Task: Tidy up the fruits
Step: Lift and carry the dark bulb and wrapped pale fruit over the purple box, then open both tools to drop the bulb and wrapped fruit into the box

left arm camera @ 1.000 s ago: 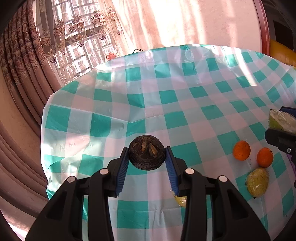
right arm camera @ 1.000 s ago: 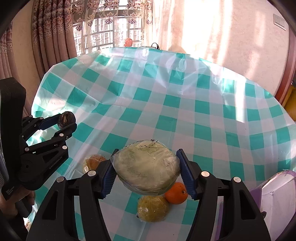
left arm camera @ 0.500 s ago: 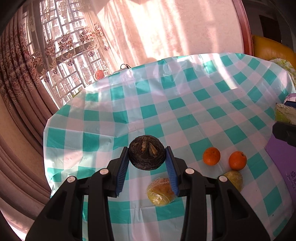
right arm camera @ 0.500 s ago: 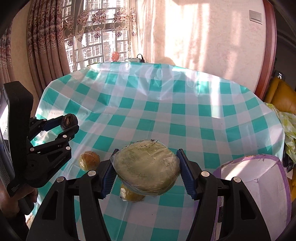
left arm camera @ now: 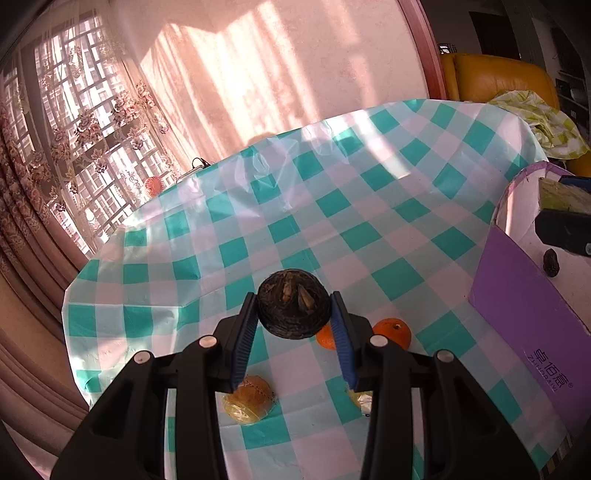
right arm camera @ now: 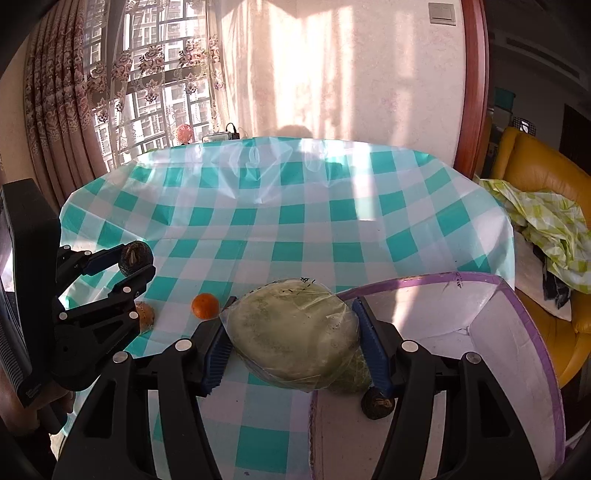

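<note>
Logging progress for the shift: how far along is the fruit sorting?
Done: one dark fruit lies in the purple box. In hand: left claw holds a dark round fruit; right claw holds a bagged green fruit. Left: two oranges and a wrapped yellow fruit.

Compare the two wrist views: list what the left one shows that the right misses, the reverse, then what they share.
Left wrist only: a second orange and printed lettering on the purple box's outer wall. Right wrist only: the wall switch and the left claw seen from outside. Both: the purple box, the small dark fruit inside it, the wrapped green melon in the right claw, the checked tablecloth.
</note>
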The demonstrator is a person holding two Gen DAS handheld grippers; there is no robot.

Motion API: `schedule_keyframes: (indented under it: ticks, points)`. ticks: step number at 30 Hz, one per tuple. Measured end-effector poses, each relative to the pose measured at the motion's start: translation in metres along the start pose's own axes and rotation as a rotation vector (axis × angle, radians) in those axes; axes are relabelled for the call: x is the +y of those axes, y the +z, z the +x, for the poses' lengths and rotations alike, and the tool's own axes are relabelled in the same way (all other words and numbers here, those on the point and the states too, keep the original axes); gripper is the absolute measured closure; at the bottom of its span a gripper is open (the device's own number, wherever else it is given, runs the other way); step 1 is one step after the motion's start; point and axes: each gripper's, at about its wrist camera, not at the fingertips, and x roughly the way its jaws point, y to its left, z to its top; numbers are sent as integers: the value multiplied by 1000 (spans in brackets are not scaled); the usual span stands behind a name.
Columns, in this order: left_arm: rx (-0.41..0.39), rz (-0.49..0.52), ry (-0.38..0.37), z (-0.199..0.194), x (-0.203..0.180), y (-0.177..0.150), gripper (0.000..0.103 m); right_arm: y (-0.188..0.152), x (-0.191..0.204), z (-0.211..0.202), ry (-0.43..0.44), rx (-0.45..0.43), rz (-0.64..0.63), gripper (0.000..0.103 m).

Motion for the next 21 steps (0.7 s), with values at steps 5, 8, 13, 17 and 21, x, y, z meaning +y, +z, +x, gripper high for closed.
schedule_keyframes:
  ticks: [5, 8, 13, 17, 21]
  points:
    - [-7, 60, -49, 0, -42, 10, 63, -9, -39, 0, -43, 8, 58, 43]
    - [-10, 94, -78, 0, -66, 15, 63, -16, -61, 0, -68, 15, 91, 43]
    - [-19, 148, -124, 0, -105, 24, 63, -25, -93, 0, -123, 30, 130, 43]
    - [-24, 190, -161, -1, -135, 29, 64, -32, -115, 2, -174, 49, 159, 42]
    - [-40, 211, -123, -1, -150, 33, 64, -38, -133, 5, -192, 66, 200, 42]
